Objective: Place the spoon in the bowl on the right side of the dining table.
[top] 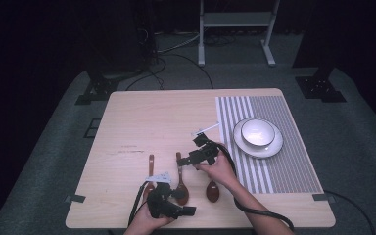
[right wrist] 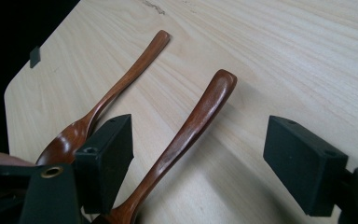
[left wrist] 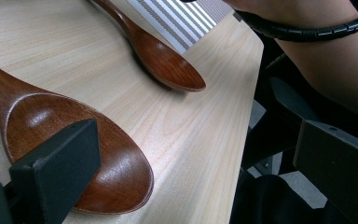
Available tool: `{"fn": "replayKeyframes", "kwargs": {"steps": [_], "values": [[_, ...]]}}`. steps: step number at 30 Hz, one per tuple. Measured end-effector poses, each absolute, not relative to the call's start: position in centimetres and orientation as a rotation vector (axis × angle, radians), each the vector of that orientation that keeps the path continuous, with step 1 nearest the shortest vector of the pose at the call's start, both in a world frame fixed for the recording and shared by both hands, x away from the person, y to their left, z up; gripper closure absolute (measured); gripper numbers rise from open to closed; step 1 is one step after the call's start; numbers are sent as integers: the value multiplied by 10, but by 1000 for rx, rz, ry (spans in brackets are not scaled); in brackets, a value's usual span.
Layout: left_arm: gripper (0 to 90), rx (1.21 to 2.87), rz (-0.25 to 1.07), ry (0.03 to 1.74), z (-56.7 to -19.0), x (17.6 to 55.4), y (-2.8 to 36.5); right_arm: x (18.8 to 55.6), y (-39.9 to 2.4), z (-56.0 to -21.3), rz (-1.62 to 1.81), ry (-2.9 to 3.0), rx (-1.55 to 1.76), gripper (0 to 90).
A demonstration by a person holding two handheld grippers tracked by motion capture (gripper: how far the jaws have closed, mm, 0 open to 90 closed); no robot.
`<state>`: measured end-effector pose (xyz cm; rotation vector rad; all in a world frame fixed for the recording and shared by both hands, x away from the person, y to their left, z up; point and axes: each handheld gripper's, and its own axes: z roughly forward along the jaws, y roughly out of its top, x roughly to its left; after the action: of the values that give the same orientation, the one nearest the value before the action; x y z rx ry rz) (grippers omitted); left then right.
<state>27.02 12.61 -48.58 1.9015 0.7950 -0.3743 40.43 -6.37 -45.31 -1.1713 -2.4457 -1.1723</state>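
Note:
Three dark wooden spoons lie near the table's front edge: a left spoon [top: 150,174], a middle spoon [top: 181,182] and a right spoon [top: 212,191]. My right gripper [top: 183,160] is open over the middle spoon's handle; in the right gripper view [right wrist: 200,133] that handle [right wrist: 193,123] runs between the two jaws, with the left spoon [right wrist: 121,88] beyond. My left gripper [top: 183,201] is open beside the middle spoon's bowl. In the left gripper view [left wrist: 196,144] that bowl [left wrist: 116,163] lies against one jaw, and the right spoon [left wrist: 165,63] lies farther off.
A white bowl [top: 257,132] sits on a white plate [top: 275,147] on a striped placemat [top: 289,166] at the table's right. The table's front edge [left wrist: 242,140] runs close by my left gripper. The person's right forearm [left wrist: 335,60] with its cable crosses above it.

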Motion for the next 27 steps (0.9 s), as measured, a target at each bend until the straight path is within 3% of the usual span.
{"fn": "replayKeyframes", "kwargs": {"steps": [10,27], "values": [[0,1903,-375,793,-486,270,126,413,-46,-457,-1125,-2504,-1184,290],[0,1901,-380,795,-486,270,126,418,-38,-465,-1076,-2509,-1227,617]]}}
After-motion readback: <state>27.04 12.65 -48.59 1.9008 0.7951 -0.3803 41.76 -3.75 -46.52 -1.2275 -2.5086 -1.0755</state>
